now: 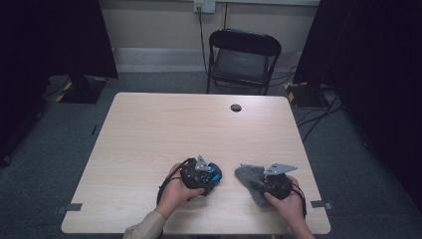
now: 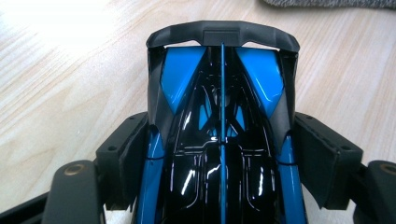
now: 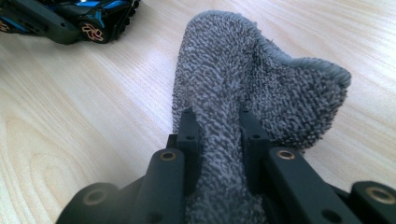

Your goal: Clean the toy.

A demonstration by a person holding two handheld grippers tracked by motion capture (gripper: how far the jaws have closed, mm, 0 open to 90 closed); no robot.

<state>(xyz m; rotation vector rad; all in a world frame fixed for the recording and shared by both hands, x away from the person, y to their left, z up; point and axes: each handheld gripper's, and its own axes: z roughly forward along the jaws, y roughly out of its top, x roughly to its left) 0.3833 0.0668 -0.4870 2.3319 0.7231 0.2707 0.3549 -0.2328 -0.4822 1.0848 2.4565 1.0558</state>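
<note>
Grey cloth (image 3: 261,88) is pinched in the right gripper's (image 3: 219,128) fingers, while the left gripper's (image 2: 219,144) fingers clasp a blue-and-black toy car (image 2: 219,116).

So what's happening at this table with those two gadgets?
A person sits at a wooden table with a hand-held gripper in each hand. The left hand-held gripper has a shiny blue and black toy car between its pads, the car's rear wing pointing away. The right hand-held gripper is pinched shut on a fold of grey cloth. Car and cloth are apart on the table.

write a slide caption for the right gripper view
Right tool pinching a grey towel on the wooden table.
</note>
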